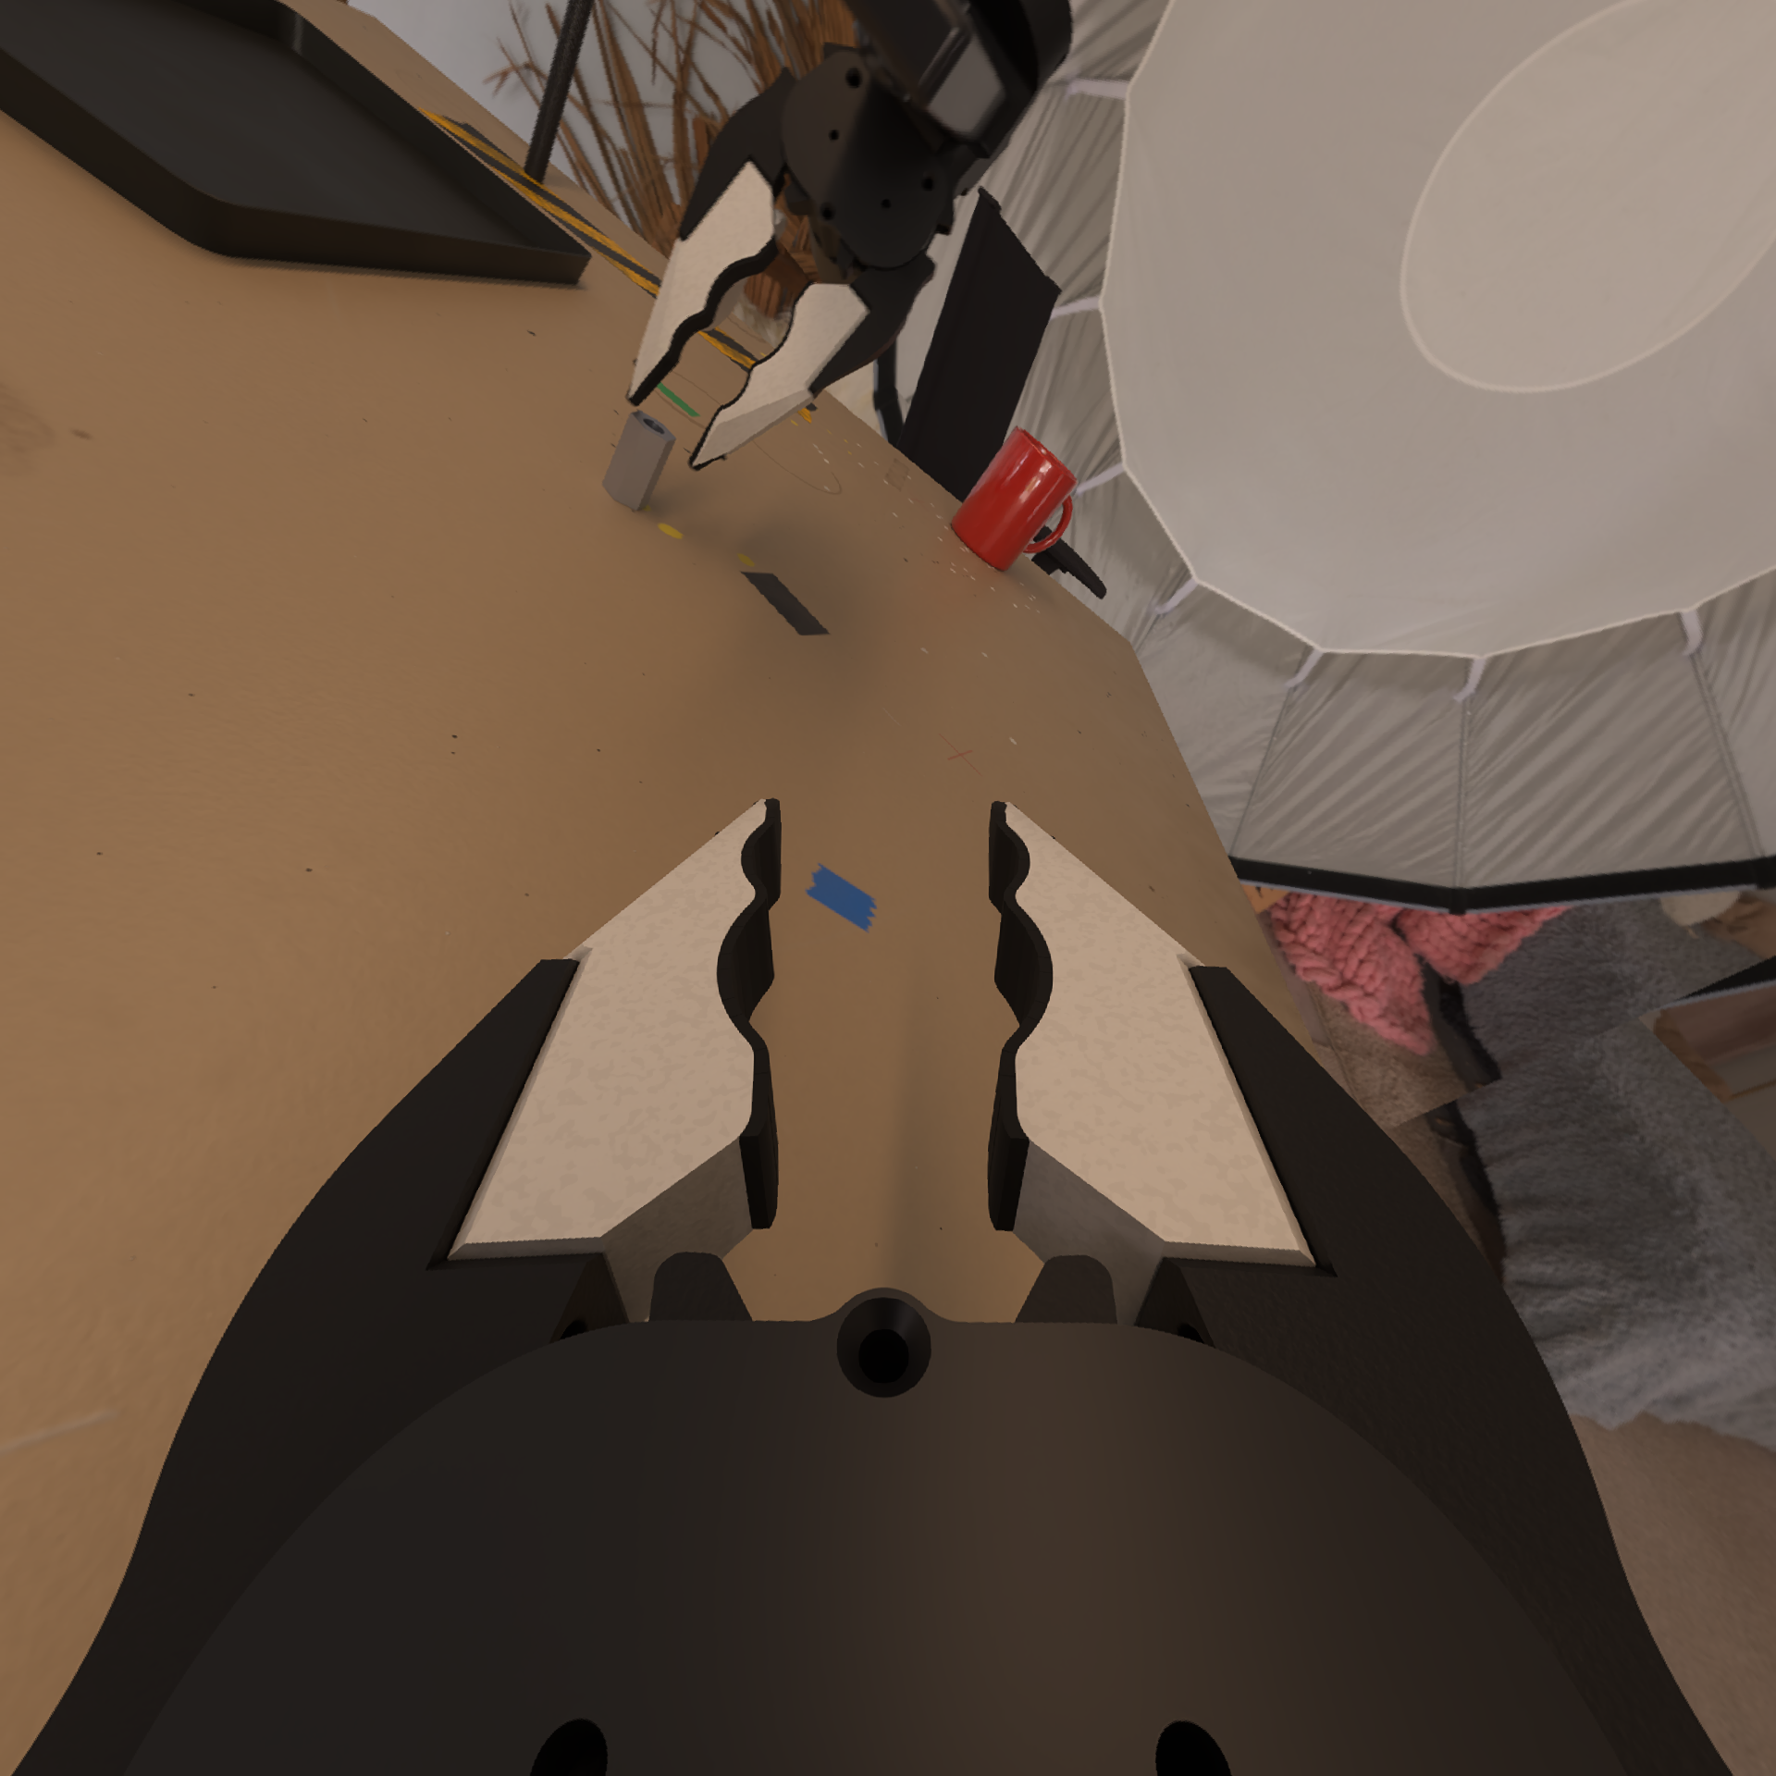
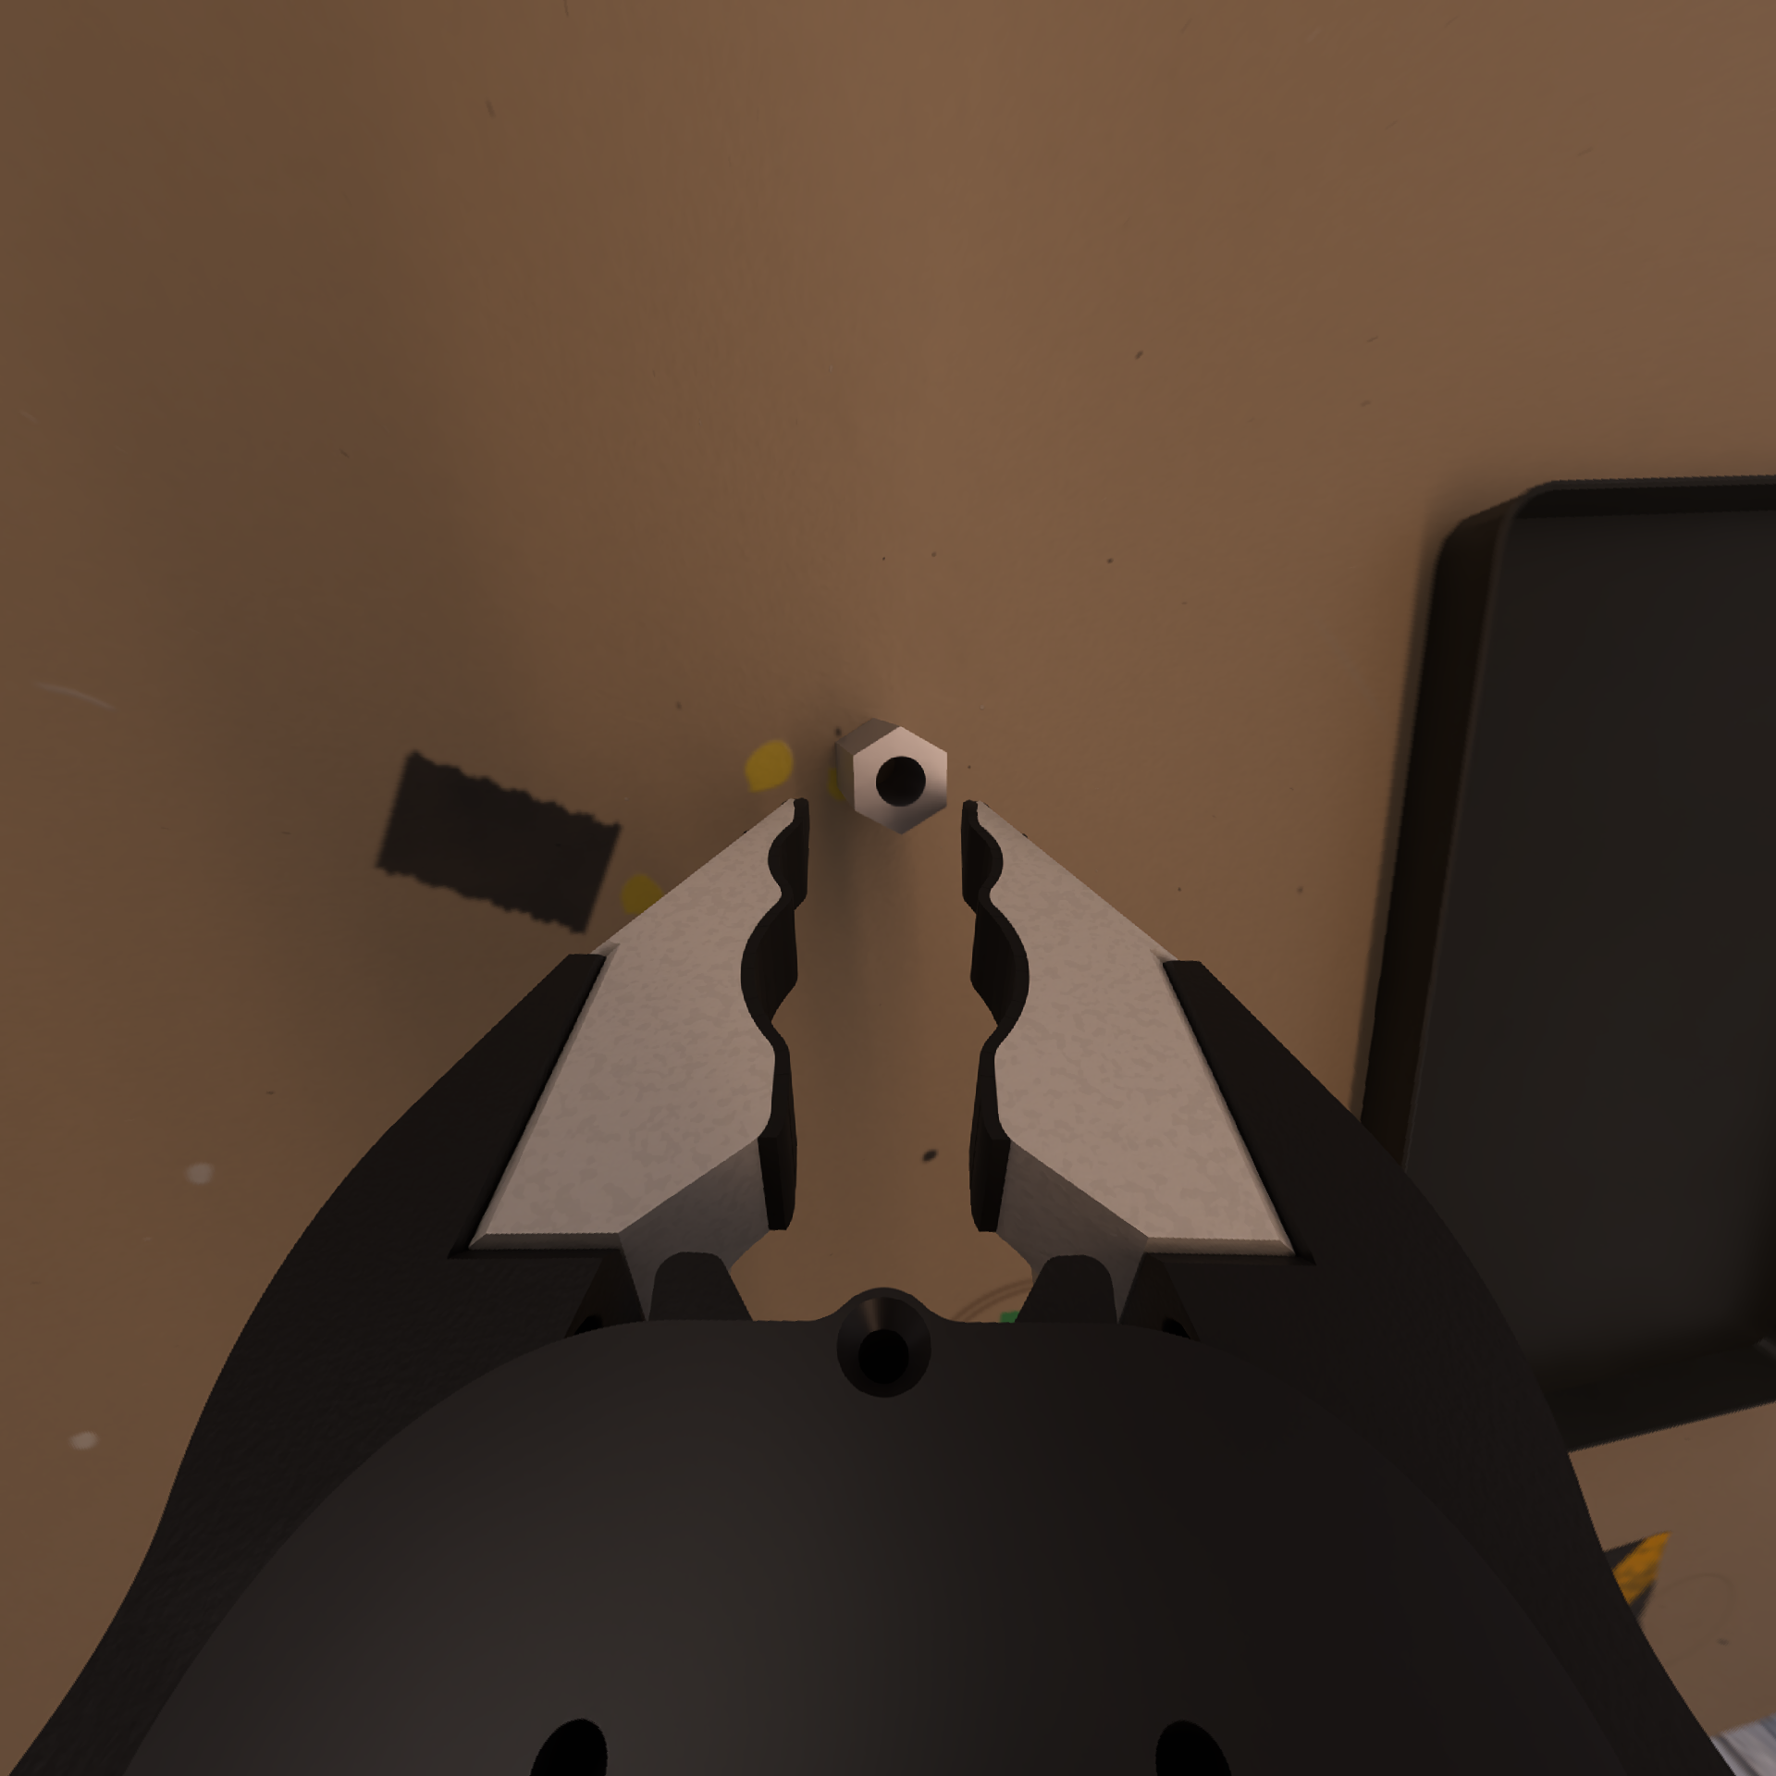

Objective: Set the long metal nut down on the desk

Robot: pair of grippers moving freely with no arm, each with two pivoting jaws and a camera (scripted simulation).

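The long grey hexagonal metal nut (image 2: pixel 899 777) is seen standing upright on the tan wooden desk (image 2: pixel 865 336), its threaded bore facing up toward the right wrist camera. It is held by nothing: the right gripper (image 2: pixel 884 805) hangs above it with its jaws spread and empty, and the nut shows just past the fingertips, toward twelve o'clock of them. In the left wrist view the same nut (image 1: pixel 638 472) is found at about eleven o'clock in the picture, at the seven o'clock side of the right gripper (image 1: pixel 663 428), whose fingertips are clear of it. The left gripper (image 1: pixel 884 802) is also released and empty, well apart from the nut, over a scrap of blue tape (image 1: pixel 843 896). A red mug (image 1: pixel 1014 500) stands at the desk's edge and a flat black tray (image 2: pixel 1615 913) lies at three o'clock of the nut. By these pictures the setting-down is judged done. The nut is judged stiff, dense for its bulk, and smooth enough to slip; standing on one small end face, it is thought easy to topple. If it must be taken again, two opposite flat sides, near mid-height, are judged the best hold.
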